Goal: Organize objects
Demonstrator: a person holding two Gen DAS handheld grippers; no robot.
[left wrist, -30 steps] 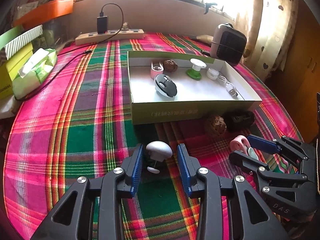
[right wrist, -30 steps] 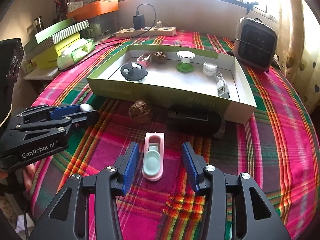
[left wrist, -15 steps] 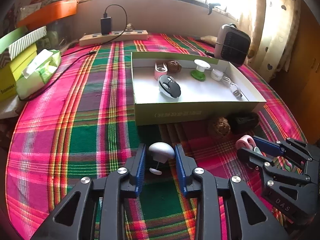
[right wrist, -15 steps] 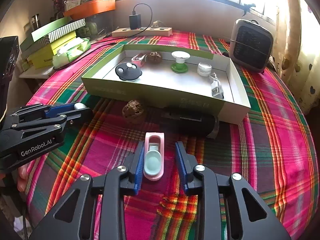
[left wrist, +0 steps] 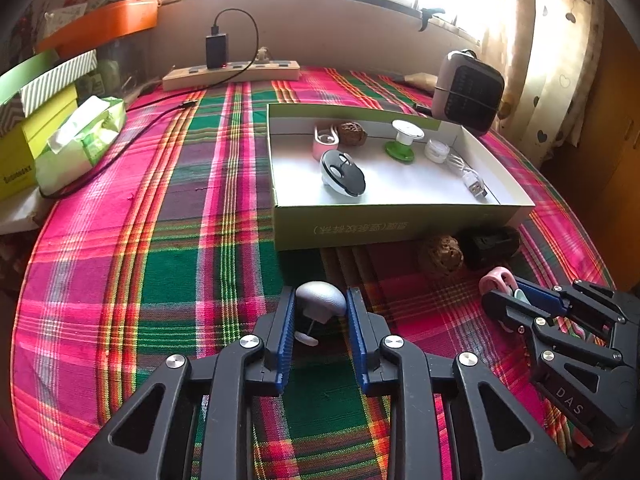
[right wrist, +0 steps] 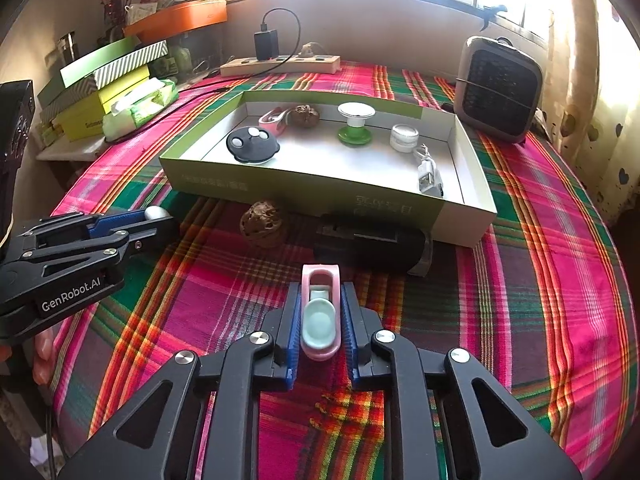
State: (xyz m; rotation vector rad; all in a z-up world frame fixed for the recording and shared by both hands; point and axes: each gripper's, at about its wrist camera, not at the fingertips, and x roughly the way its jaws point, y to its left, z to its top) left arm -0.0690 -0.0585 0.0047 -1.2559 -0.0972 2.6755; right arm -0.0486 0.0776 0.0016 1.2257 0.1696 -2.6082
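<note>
Window-lit room; round counter (left wrist: 172,264) under a pink-green plaid cloth, sill and curtain behind. Space heater (right wrist: 500,88) at 1 o'clock in the right wrist view.

Open green-sided cardboard box (right wrist: 328,196) sits at 12 o'clock on the counter, already holding a black round device, a green-and-white spool, a small jar, a USB cable, a walnut and a pink item. Outside its near wall: a black cylinder (right wrist: 372,242) touching the box, and a walnut (right wrist: 264,224) just beside it.

Left claw (left wrist: 320,312): jaws have just been closing, pads now pressed on the cap of the white mushroom-shaped piece (left wrist: 320,300), which lies on the cloth at 6 o'clock of the box.

Right claw (right wrist: 320,320): jaws likewise just closing, now clamped along both long sides of the pink clip with the mint insert (right wrist: 320,312), at 6 o'clock of the cylinder.

Judgement: both grips look seated. Lift straight up before travelling, to clear the near box wall; the rounded mushroom cap may squirt out, so keep the squeeze steady. Set down in bare floor between the items.
</note>
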